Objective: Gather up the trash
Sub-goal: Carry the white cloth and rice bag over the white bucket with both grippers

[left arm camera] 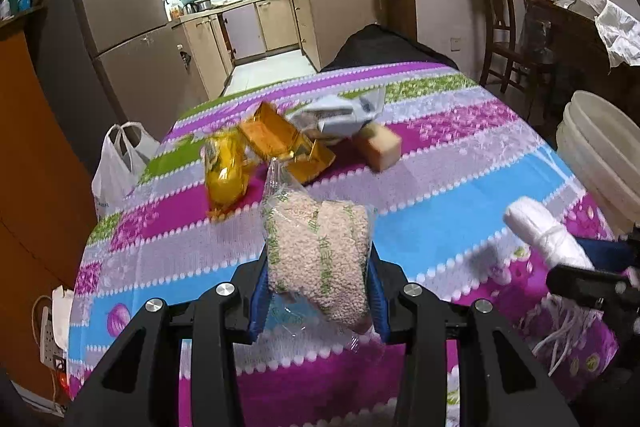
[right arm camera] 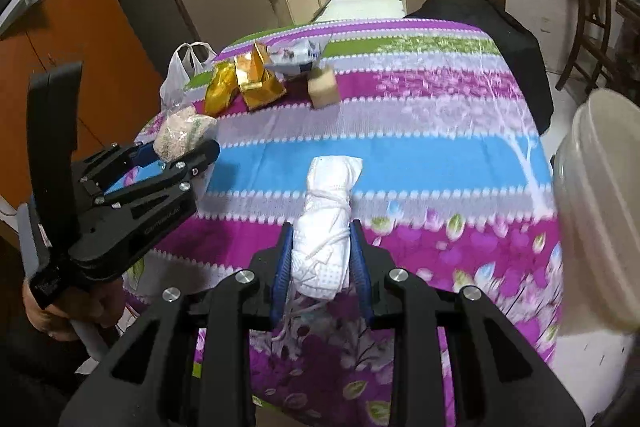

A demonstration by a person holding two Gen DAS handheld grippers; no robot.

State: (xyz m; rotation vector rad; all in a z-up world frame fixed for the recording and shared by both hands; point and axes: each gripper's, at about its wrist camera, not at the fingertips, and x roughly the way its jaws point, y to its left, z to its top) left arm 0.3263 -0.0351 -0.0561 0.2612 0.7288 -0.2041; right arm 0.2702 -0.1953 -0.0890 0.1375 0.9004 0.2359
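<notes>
My left gripper [left arm camera: 318, 267] is shut on a clear bag of pale grains [left arm camera: 316, 251] and holds it above the striped tablecloth [left arm camera: 440, 203]; the bag also shows in the right wrist view [right arm camera: 180, 137]. My right gripper [right arm camera: 320, 251] is shut on a white rolled bundle tied with string [right arm camera: 326, 219], seen too in the left wrist view [left arm camera: 544, 235]. Farther back on the cloth lie a yellow wrapper [left arm camera: 226, 171], a gold box [left arm camera: 280, 143], a grey-white packet [left arm camera: 340, 115] and a tan block [left arm camera: 378, 145].
A cream bucket [right arm camera: 600, 211] stands at the table's right edge. A white plastic bag [left arm camera: 118, 163] hangs at the far left edge. A wooden chair [left arm camera: 508, 39] and a dark cabinet stand to the right. Orange cupboards line the left.
</notes>
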